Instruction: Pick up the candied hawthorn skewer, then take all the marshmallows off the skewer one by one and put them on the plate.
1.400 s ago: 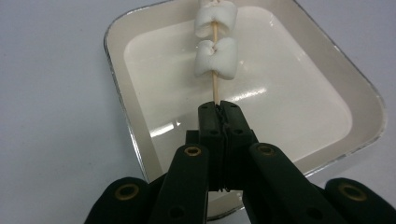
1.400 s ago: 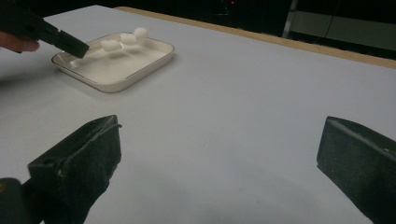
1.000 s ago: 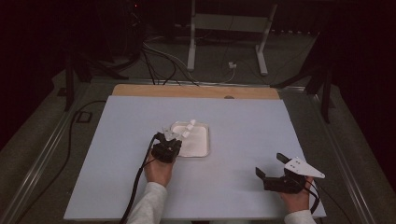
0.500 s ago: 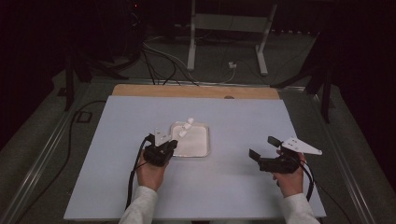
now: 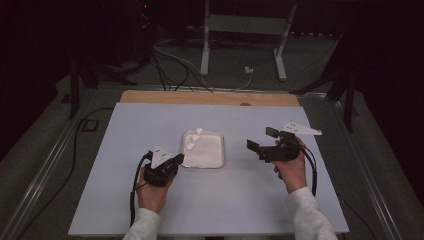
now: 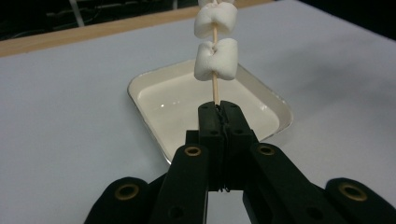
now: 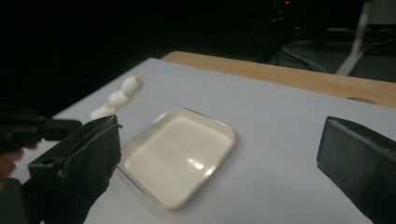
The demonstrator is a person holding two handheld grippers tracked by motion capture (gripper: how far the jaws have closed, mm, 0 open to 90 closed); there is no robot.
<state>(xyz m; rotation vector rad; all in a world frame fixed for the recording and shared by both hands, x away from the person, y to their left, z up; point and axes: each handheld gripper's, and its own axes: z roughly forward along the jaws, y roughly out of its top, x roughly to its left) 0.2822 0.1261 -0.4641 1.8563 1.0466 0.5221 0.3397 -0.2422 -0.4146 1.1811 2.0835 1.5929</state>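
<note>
My left gripper point(image 5: 175, 160) point(image 6: 219, 108) is shut on the lower end of a thin wooden skewer point(image 6: 215, 91). The skewer carries white marshmallows point(image 6: 215, 58) point(image 5: 193, 140) and slants up over the left side of a shallow white tray point(image 5: 218, 150) point(image 6: 140, 100). My right gripper point(image 5: 261, 140) point(image 7: 219, 156) hangs to the right of the tray with its jaws wide open and nothing between them. In the right gripper view the marshmallow skewer point(image 7: 119, 97) rises at the left beyond the tray point(image 7: 219, 128), which looks empty.
The tray lies mid-table on a pale blue sheet point(image 5: 125, 130) with a wooden strip point(image 5: 200, 97) along its far edge. Cables point(image 5: 170, 65) and a stand's legs point(image 5: 205, 45) are on the dark floor beyond. Each gripper trails a black cable.
My right gripper has risen and moved forward and left, toward the tray. My left gripper has drawn slightly back and left with the skewer still in it.
</note>
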